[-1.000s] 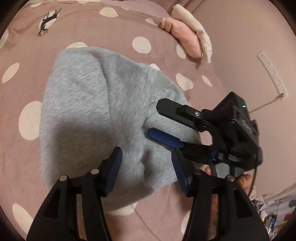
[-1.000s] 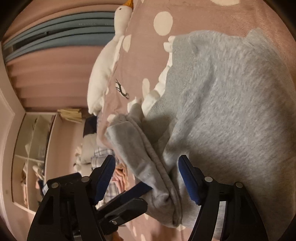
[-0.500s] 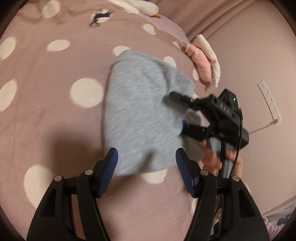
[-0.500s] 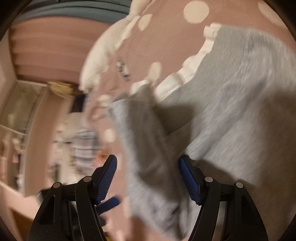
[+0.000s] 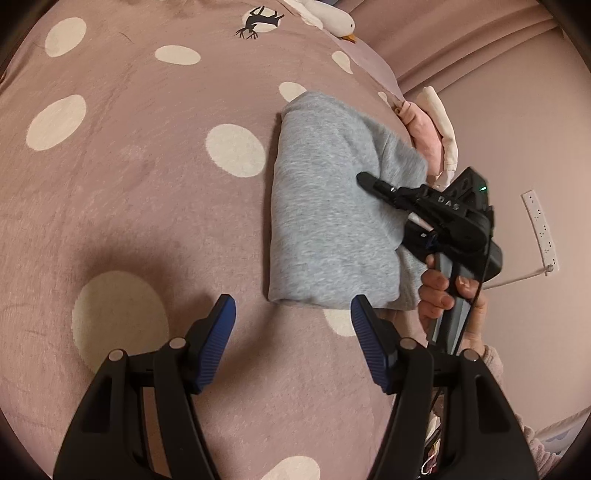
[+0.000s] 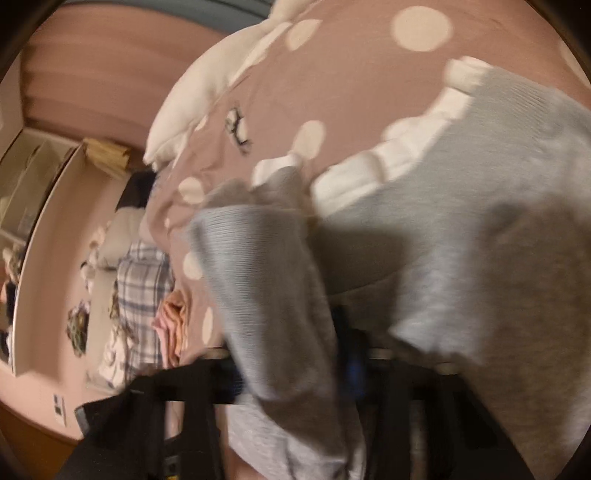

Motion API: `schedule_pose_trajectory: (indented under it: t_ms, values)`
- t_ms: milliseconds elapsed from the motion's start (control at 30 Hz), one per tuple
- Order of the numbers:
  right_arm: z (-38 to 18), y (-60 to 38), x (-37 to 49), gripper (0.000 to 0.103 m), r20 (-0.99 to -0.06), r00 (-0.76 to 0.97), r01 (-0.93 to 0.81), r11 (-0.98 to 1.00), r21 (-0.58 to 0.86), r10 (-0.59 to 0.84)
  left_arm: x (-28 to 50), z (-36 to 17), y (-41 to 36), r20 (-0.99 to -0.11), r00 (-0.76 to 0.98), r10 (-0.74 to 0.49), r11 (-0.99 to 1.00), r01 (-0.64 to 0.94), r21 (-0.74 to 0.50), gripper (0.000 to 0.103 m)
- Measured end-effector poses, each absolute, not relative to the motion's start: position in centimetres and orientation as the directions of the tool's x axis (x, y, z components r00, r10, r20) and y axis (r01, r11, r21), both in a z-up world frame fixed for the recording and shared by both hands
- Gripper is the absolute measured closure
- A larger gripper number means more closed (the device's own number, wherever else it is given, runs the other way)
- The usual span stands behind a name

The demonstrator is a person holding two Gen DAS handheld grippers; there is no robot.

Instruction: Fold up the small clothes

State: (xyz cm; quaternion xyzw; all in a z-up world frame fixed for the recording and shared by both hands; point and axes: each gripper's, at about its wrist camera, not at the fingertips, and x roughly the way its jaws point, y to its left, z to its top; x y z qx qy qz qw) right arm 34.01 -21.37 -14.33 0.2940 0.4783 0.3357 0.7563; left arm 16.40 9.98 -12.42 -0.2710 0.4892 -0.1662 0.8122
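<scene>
- Surface: a mauve bedspread [image 5: 140,206] with cream polka dots covers the bed; pink walls and a pink curtain stand behind it.
- Task item: a grey sweatshirt [image 5: 325,221] lies folded into a narrow block near the right edge of the bedspread. Its long fold runs toward the far end of the bed.
- In the right wrist view, which is motion-blurred, a white ruffled trim [image 6: 388,158] borders the sweatshirt, and a grey ribbed sleeve [image 6: 266,288] hangs across the front of the picture.
- Right gripper [image 5: 369,181]: its black body reaches in over the right side of the sweatshirt. Its jaws have just been closing; they stand narrow, with the sleeve fabric between them.
- A hand [image 5: 447,295] grips the right gripper's handle beside the right edge of the bed.
- Left gripper [image 5: 293,328]: its jaws have just been opening; they stand moderately wide with nothing between them. The blue pads [image 5: 218,339] hang above bare bedspread, just short of the sweatshirt's near end.
- Surroundings: a pink-and-cream garment [image 5: 430,136] lies at the right edge of the bedspread, beyond the sweatshirt.
- A white plush goose [image 5: 328,18] lies at the far end of the bed.
- A white power strip [image 5: 540,229] is fixed on the wall at right.
- A plaid cloth [image 6: 144,280] and other laundry lie off the bed's left edge, below a shelf unit [image 6: 26,206].
</scene>
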Motion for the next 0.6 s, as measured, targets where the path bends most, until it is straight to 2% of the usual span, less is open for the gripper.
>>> schedule_pose_trajectory:
  t_ms: [200, 367, 500, 600]
  values:
    - [-10.2, -21.8, 33.1, 0.092, -0.483, 0.386, -0.325, 0.606, 0.726, 0.786, 15.8, -12.1, 10.1, -0.707, 0.467, -0.531, 0.800, 0.001, -0.600, 0.038]
    - [-6.9, -25.7, 32.9, 0.092, -0.433, 0.449, -0.329, 0.595, 0.733, 0.782, 15.7, -11.7, 9.4, -0.702, 0.461, -0.542, 0.798, 0.020, -0.602, 0.038]
    - [-6.7, -29.1, 32.8, 0.092, -0.446, 0.502, -0.284, 0.628, 0.725, 0.741, 16.3, -11.2, 7.8, -0.700, 0.447, -0.557, 0.797, 0.050, -0.602, 0.038]
    - [-8.2, -30.8, 32.9, 0.092, -0.492, 0.512, -0.238, 0.667, 0.706, 0.704, 17.3, -10.4, 6.0, -0.697, 0.440, -0.566, 0.799, 0.085, -0.595, 0.038]
